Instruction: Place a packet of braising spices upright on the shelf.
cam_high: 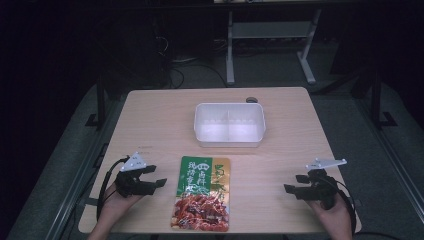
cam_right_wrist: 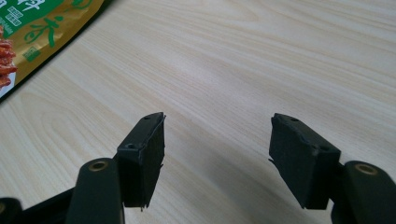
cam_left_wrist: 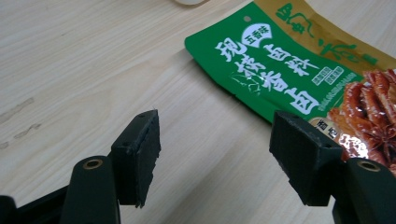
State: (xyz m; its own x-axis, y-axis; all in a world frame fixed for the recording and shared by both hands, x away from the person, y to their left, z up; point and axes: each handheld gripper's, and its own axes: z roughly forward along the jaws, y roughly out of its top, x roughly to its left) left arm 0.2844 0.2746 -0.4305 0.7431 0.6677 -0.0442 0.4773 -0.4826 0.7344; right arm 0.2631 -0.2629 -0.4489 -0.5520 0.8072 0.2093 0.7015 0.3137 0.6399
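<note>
A flat green and gold food pouch (cam_high: 202, 192) printed with red crayfish lies at the table's front middle. In the left gripper view the pouch (cam_left_wrist: 299, 70) reaches up to the right-hand jaw. My left gripper (cam_high: 155, 176) rests open just left of the pouch, held by a hand, jaws wide apart (cam_left_wrist: 215, 158) over bare wood. My right gripper (cam_high: 296, 183) is open at the front right, well clear of the pouch, with nothing between its jaws (cam_right_wrist: 217, 149). A corner of the pouch (cam_right_wrist: 42, 28) shows at the upper left of the right gripper view.
A white two-compartment plastic tub (cam_high: 229, 124) stands behind the pouch at the table's middle. A small round dark object (cam_high: 251, 99) sits by the far edge. The wooden table (cam_high: 150, 120) has dark floor and metal frames (cam_high: 270, 35) beyond it.
</note>
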